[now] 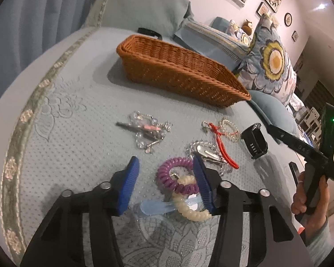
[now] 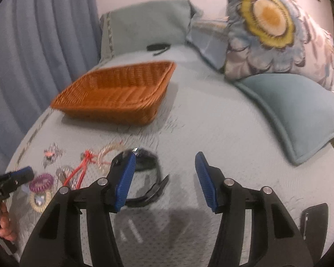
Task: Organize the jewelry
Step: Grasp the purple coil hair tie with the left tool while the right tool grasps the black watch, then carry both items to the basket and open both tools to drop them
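Observation:
Jewelry lies scattered on a pale blue bedspread (image 1: pixel 78 138). My left gripper (image 1: pixel 164 166) is open, low over a purple coil band (image 1: pixel 167 166), a cream coil band (image 1: pixel 189 211) and a clear blue clip (image 1: pixel 158 208); the purple band lies between its fingers. A red cord (image 1: pixel 222 149), a bead bracelet (image 1: pixel 230 129), silver clips (image 1: pixel 208 153) and a crystal chain pile (image 1: pixel 147 129) lie beyond. A black watch (image 1: pixel 255 142) sits at the right. My right gripper (image 2: pixel 164 162) is open and empty, the watch (image 2: pixel 144 178) by its left finger. The wicker basket (image 1: pixel 180 71) (image 2: pixel 115 93) appears empty.
Pillows, a floral one (image 2: pixel 276 33) and a teal one (image 2: pixel 300 111), stand at the right. A dark phone (image 2: pixel 314 222) lies at the bed's near right. A black strap (image 1: pixel 150 32) lies behind the basket. Blue curtains (image 2: pixel 33 44) hang at the left.

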Tool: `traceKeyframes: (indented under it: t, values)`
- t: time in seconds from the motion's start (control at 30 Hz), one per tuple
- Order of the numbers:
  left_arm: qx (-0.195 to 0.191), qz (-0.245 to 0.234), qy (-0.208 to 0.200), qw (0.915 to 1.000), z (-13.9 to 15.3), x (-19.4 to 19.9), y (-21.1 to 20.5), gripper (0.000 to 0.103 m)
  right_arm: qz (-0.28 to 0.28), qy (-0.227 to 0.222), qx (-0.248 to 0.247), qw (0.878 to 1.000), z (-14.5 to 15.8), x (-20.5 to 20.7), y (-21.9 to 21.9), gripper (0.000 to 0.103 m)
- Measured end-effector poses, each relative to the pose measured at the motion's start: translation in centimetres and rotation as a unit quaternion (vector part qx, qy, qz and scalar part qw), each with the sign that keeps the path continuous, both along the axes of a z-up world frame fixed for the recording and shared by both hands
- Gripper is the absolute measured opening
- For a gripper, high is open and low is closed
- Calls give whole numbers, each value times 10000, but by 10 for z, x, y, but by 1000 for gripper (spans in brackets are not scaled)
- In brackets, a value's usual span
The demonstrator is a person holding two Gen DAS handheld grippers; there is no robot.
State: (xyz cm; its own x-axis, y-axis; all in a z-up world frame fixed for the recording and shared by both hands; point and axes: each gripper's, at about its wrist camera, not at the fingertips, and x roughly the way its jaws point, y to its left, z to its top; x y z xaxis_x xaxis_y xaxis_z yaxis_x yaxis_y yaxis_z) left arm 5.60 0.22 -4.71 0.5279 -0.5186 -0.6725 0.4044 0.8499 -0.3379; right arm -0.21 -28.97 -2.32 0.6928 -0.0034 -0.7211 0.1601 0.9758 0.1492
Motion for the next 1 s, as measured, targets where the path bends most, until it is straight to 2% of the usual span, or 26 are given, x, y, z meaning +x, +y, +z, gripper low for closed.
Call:
traceKeyframes:
  t: [0.1,0.2,0.27,0.37,0.43,0.57,0.7,0.8,1.0]
  values:
    - [-52,9,200,9998,-5,3,2,38,-96,169,-360,9992,-6,3,9,52]
    - [-49,-8,258,9997,-7,4,3,38,-88,402,-201,9990,-17,8,6,51]
    - [5,-54,262,9996,-7,4,1,37,-20,574,-71,9983,-25,12,6,40]
    - [60,-81,276,9996,-8,4,-1,37,46,612,-59,9981,-28,13,8,34]
    - [216,-158,243,9993,-7,2,-7,37,124,607,-114,9980,-28,14,13,26]
    - [650,-268,84,9975,-6,-4,-20,37,183,601,-450,9970,-27,14,22,21]
    - [371,-272,63,9989,-3,-3,-17,15,128,534,-367,9978,-25,13,20,17]
    - [339,-195,-134,9991,2,-6,-16,9,78,464,-220,9986,-23,12,15,12]
    - [211,-48,-329,9992,8,-7,-12,8,32,390,-29,9992,-21,11,9,9]
